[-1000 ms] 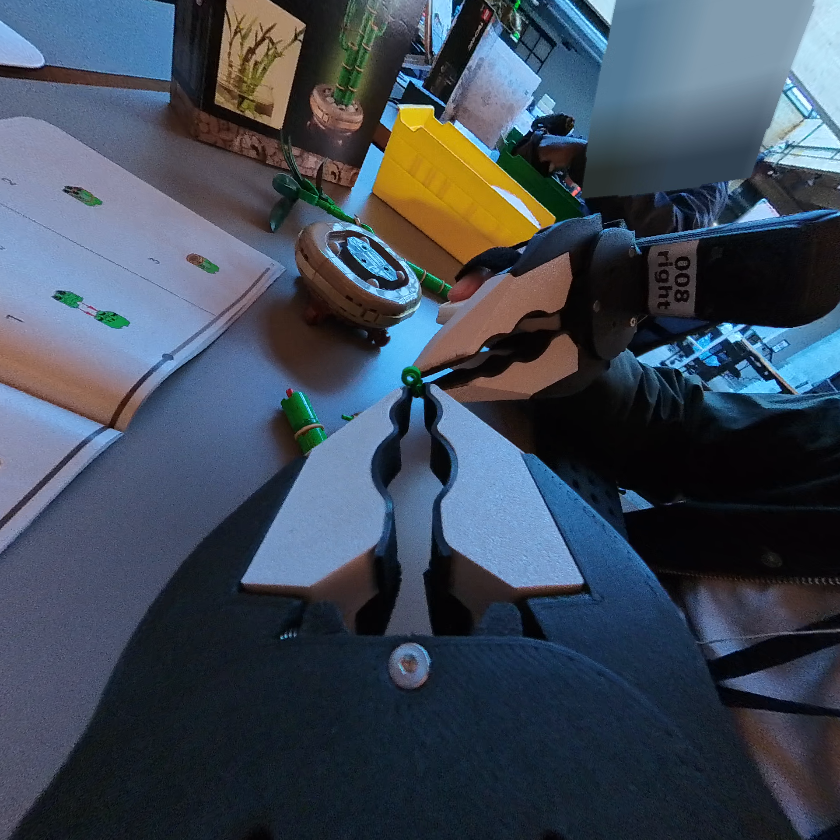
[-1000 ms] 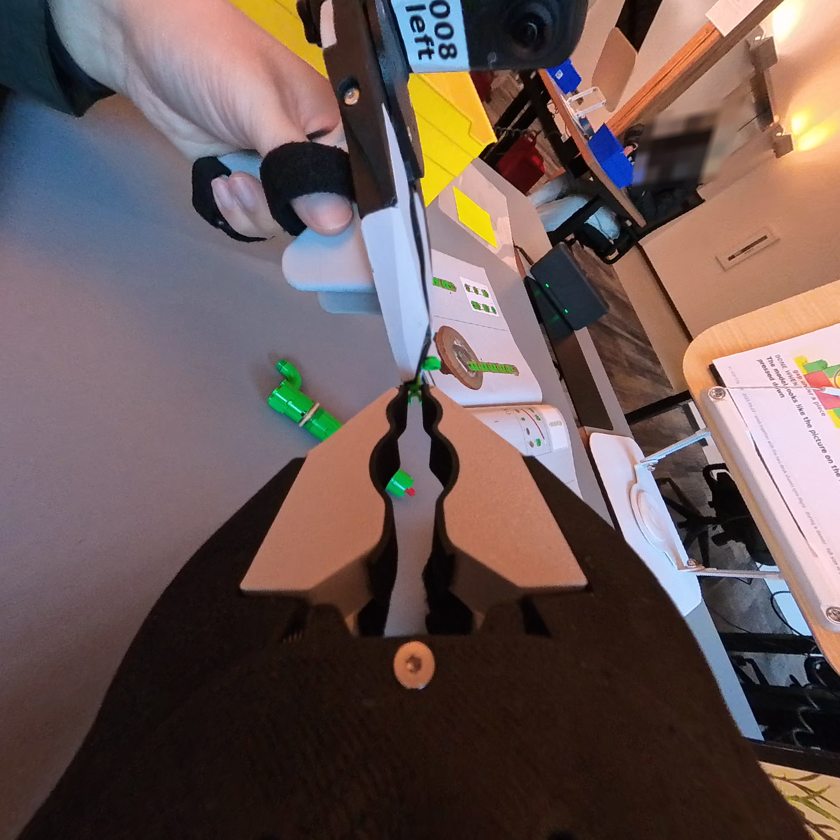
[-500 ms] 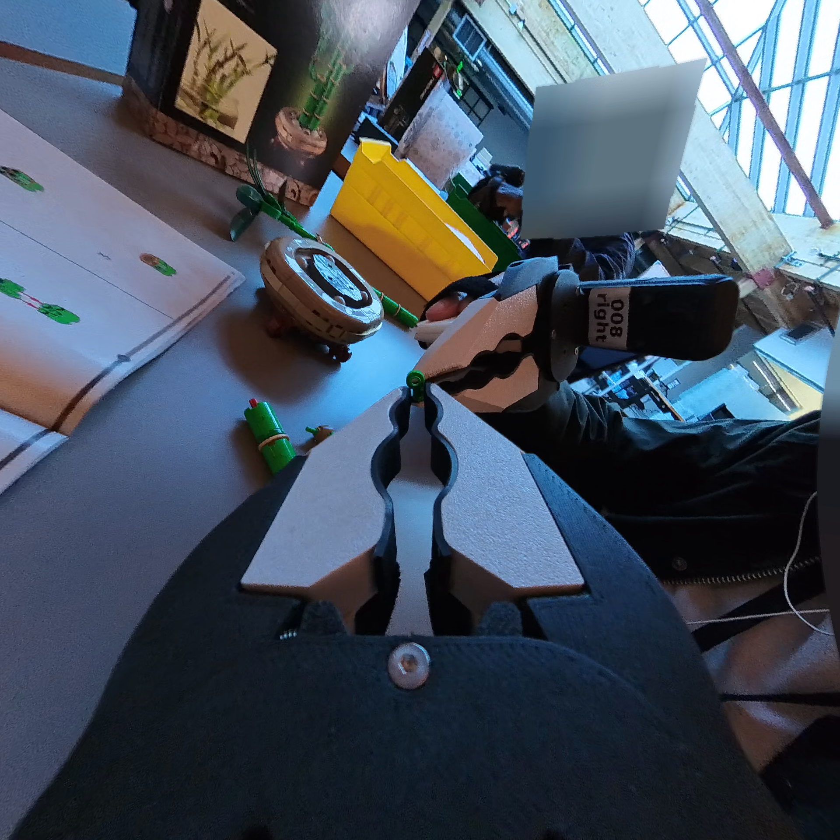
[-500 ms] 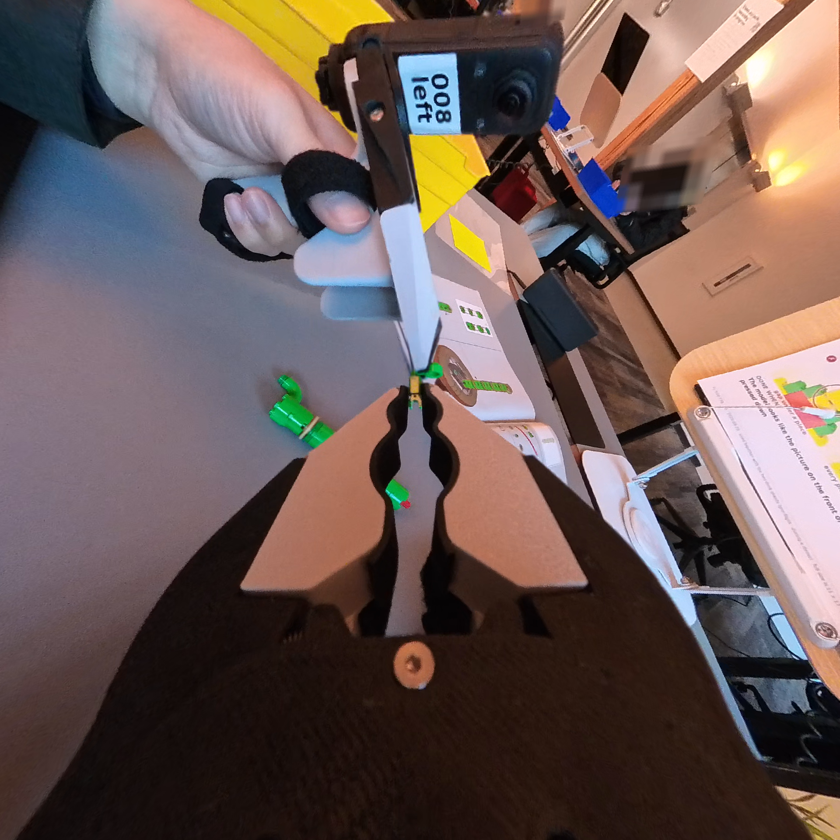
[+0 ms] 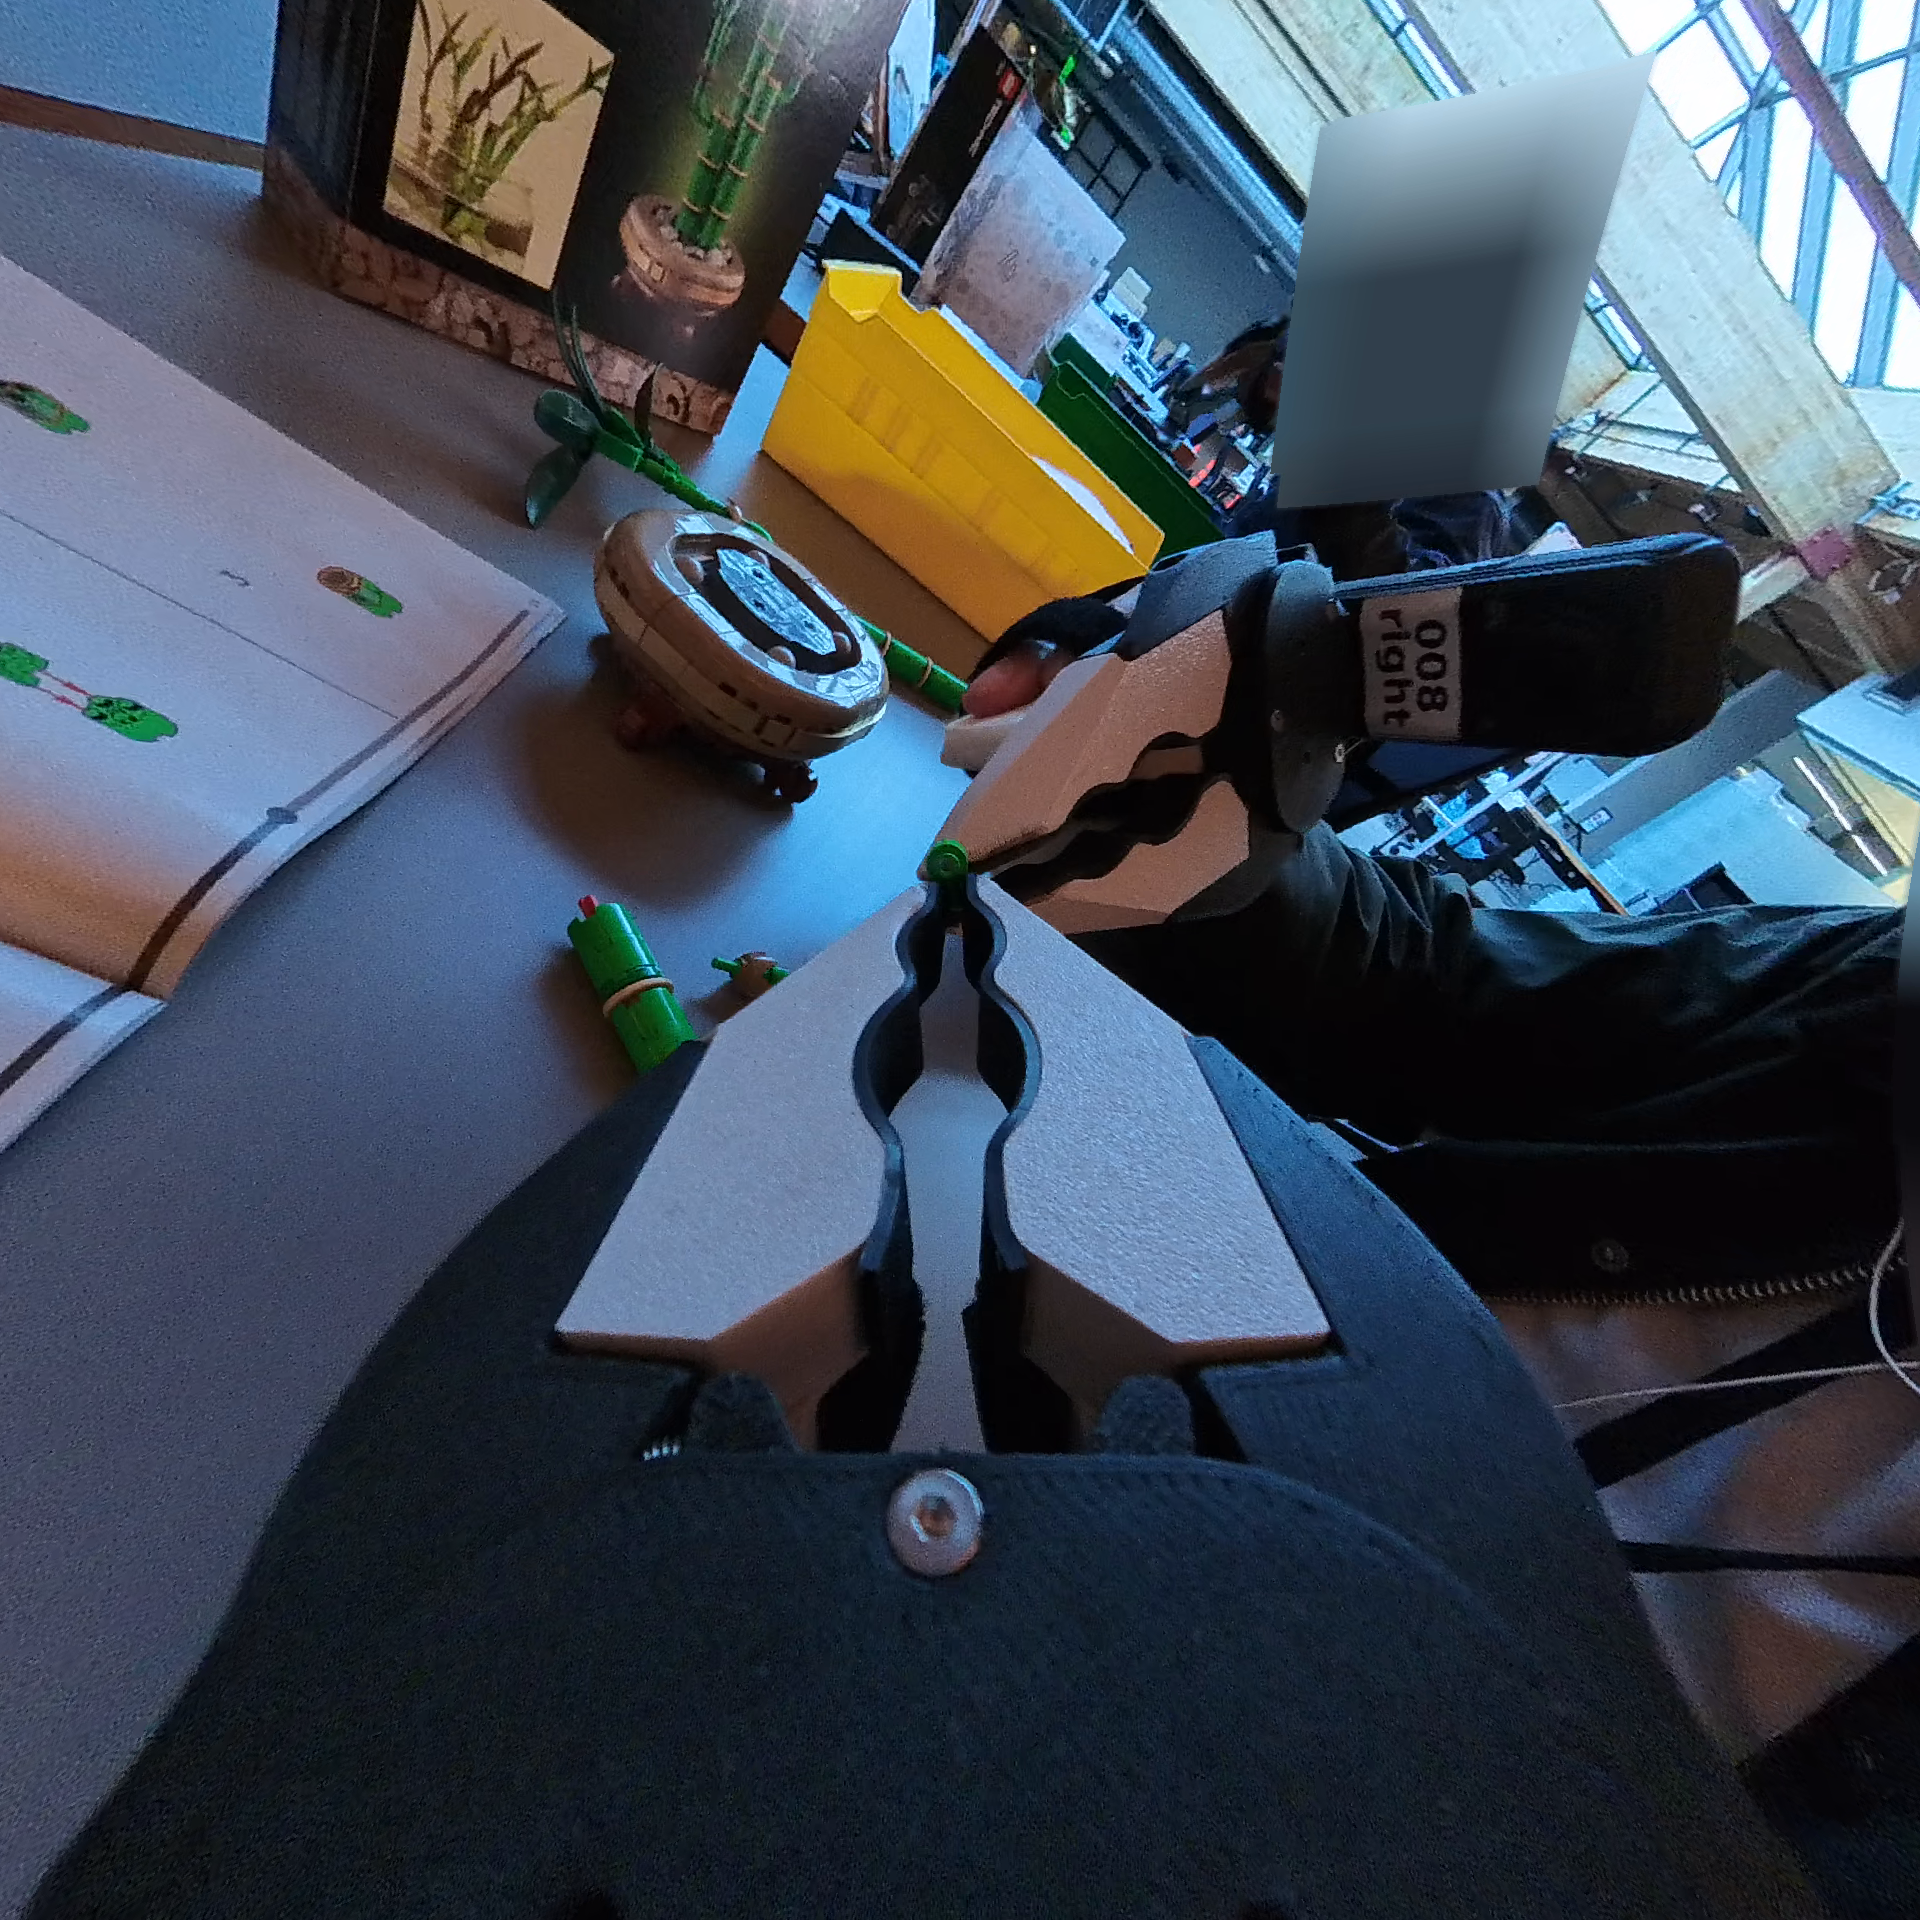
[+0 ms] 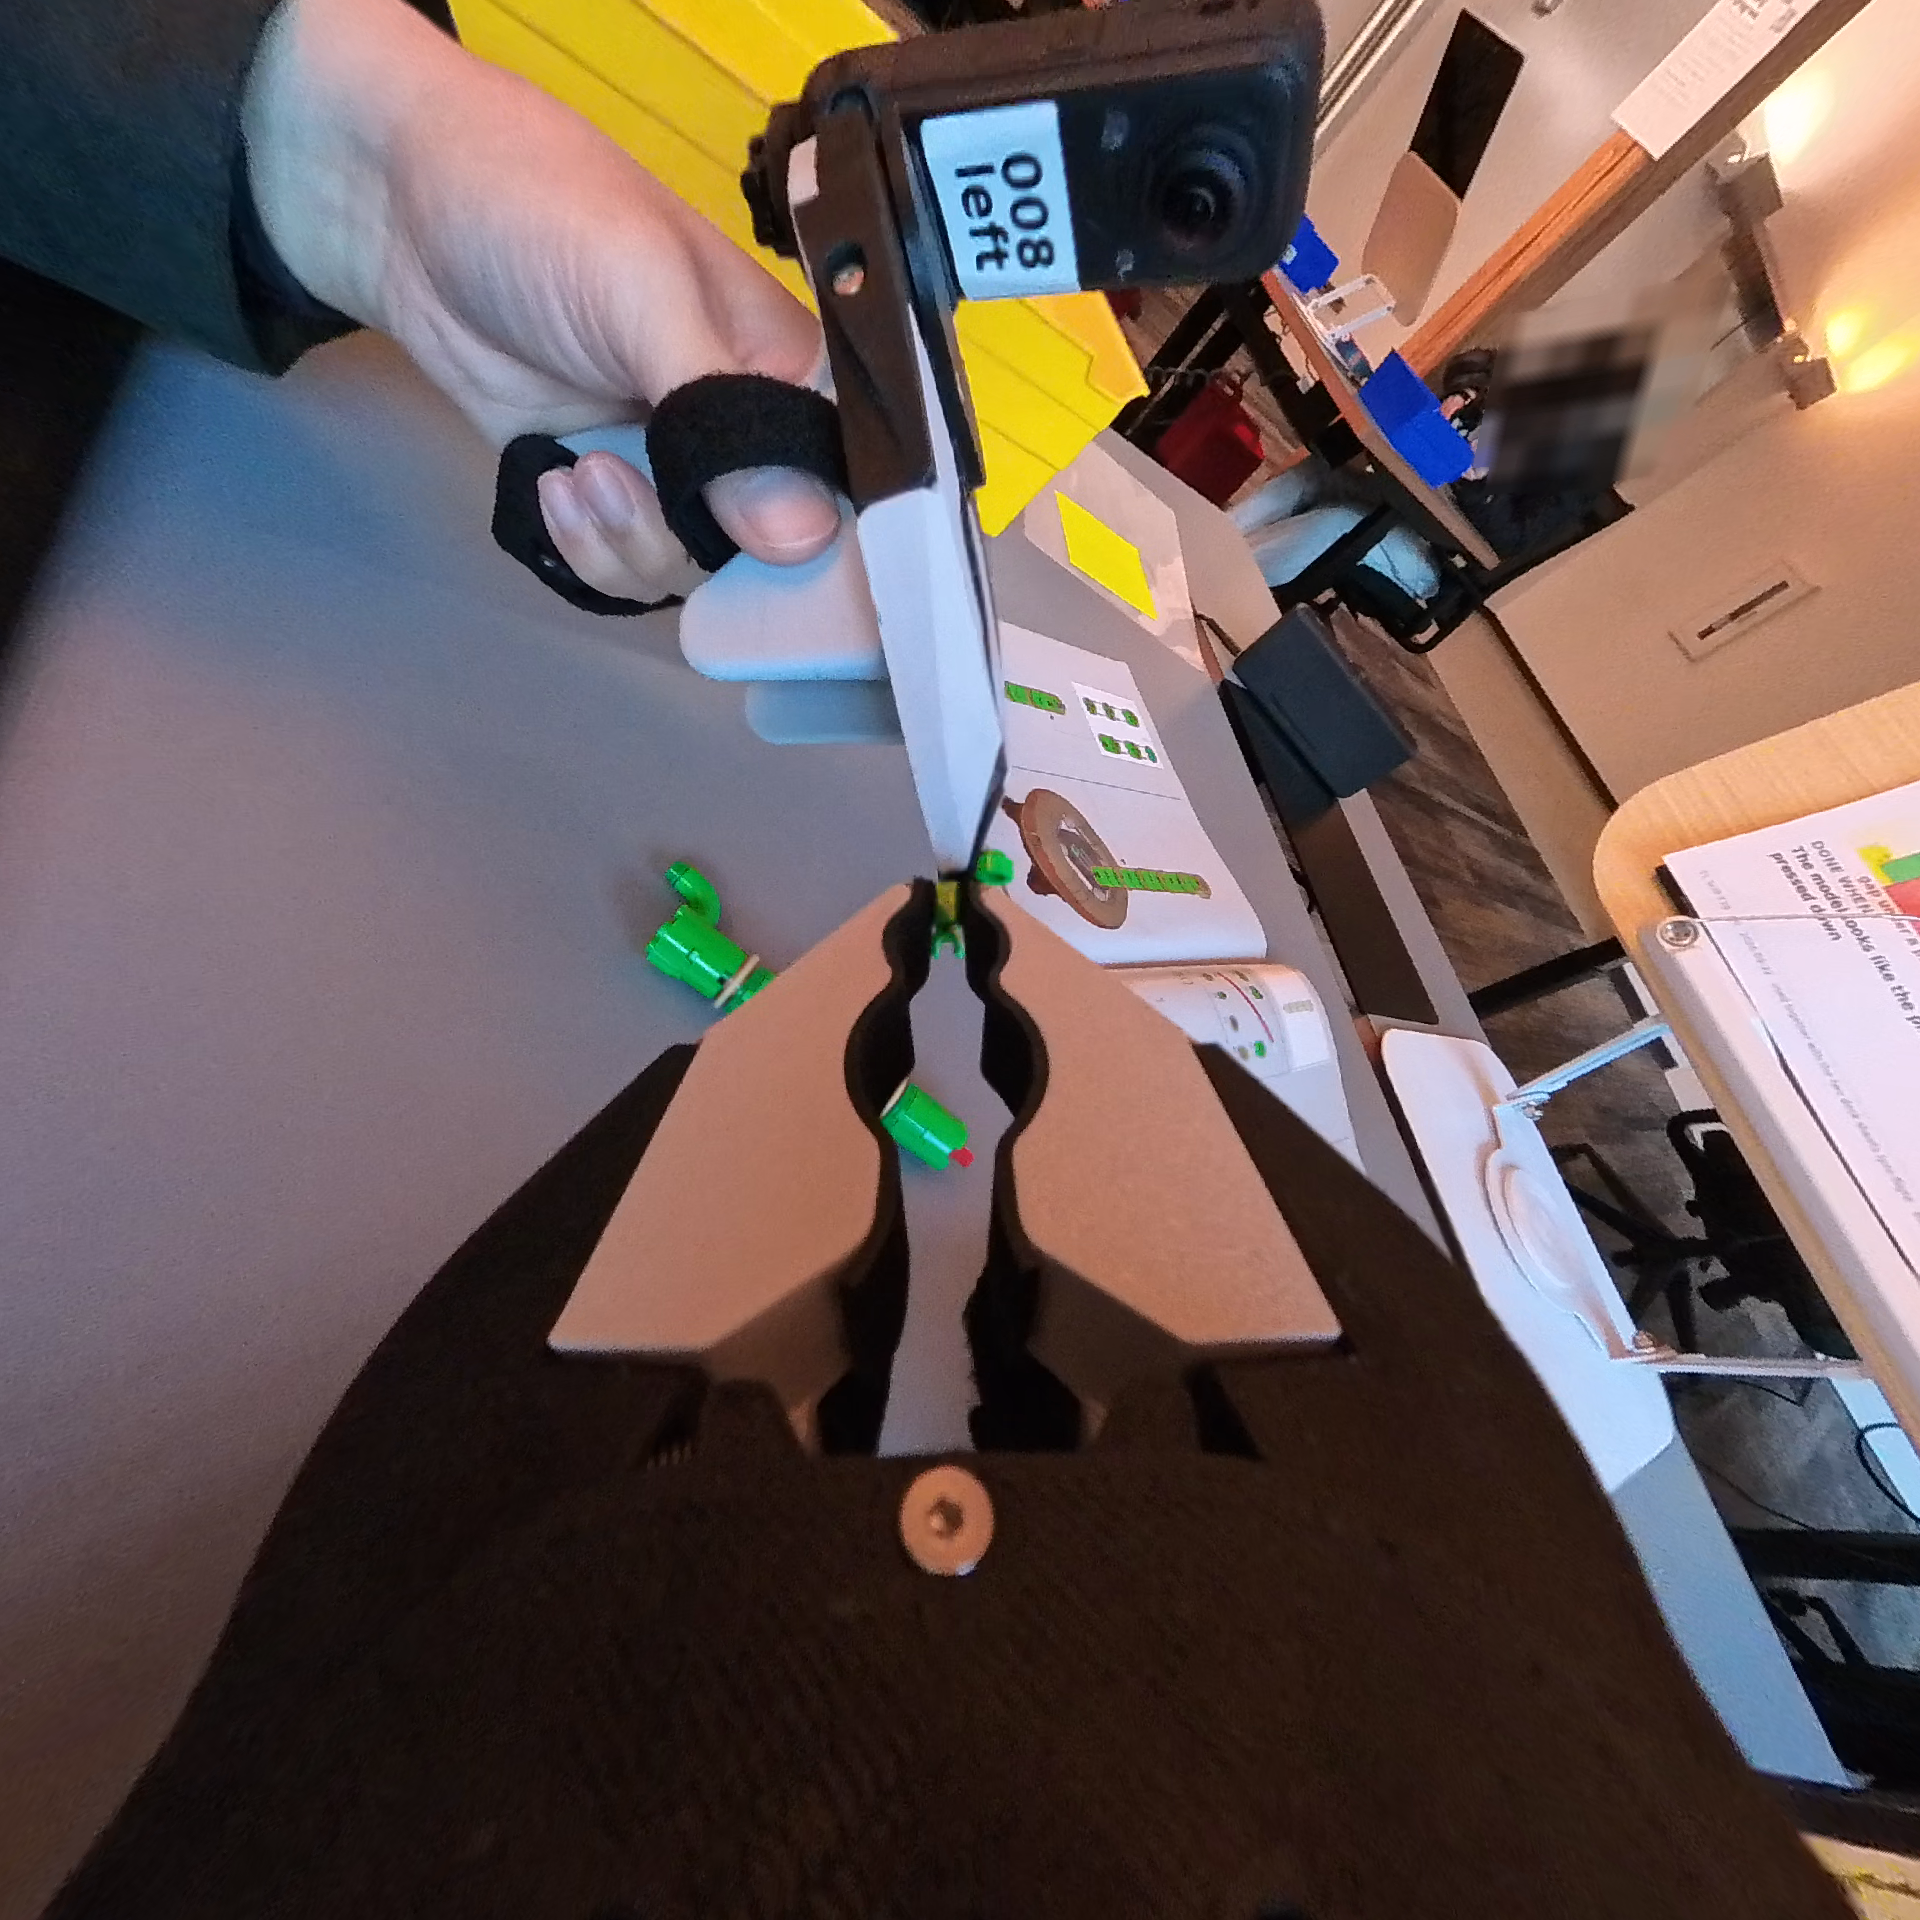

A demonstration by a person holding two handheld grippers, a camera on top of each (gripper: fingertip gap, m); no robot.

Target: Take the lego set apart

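A: What is the left gripper [image 5: 948,902] doing?

B: Its jaws are pinching narrow on a small green lego piece [image 5: 945,862] right at the tips, held up above the grey table [image 5: 312,1091].

A: And the right gripper [image 6: 948,914]?

B: It is closing tip to tip against the left one, clamping the other end of that same piece, green and yellow between its jaws.

A: Where is the rest of the set lying?

B: A green bamboo segment [image 5: 627,982] is resting just left of the left gripper's tips; the round tan pot base [image 5: 740,644] is sitting farther ahead, beside the open instruction booklet [image 5: 208,644]; a yellow bin [image 5: 935,468] is standing beyond
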